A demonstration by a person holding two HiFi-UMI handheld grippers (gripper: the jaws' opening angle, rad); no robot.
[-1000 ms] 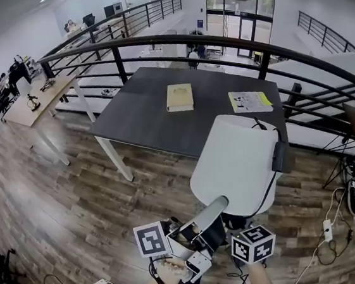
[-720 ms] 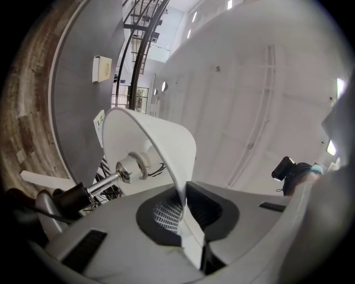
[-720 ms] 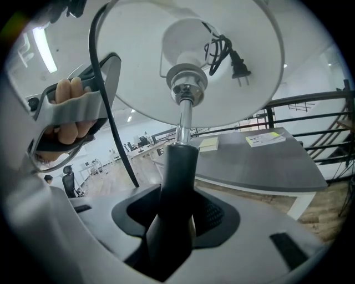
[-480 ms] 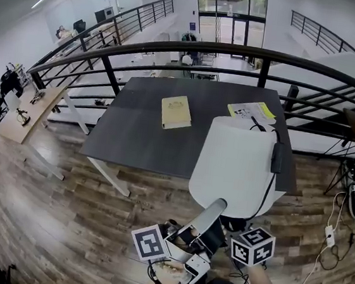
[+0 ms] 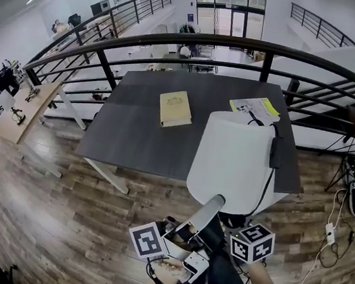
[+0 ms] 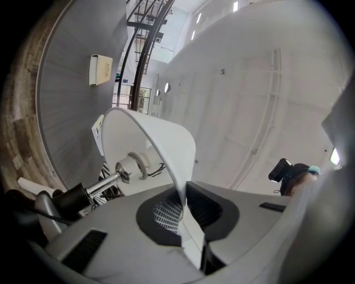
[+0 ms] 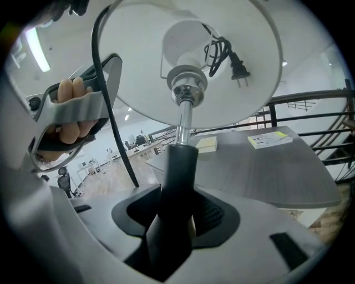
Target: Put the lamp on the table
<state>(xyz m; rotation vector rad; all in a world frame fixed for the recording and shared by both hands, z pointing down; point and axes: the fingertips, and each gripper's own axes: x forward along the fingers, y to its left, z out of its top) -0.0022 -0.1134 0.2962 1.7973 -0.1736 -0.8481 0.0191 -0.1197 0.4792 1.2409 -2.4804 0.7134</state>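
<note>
Holding lamp in air with both claws, centre-right of head view; shade overlaps desk's near right edge. Left claw nearly closed, pinching thin shade rim. Right claw spread wider, clamped round black stem below bulb socket. Black cord runs down shade. Yellow book, leaflet lie on desk, upper centre.

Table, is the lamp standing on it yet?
No, the right gripper holds the lamp by its stem, clear of the table.
</note>
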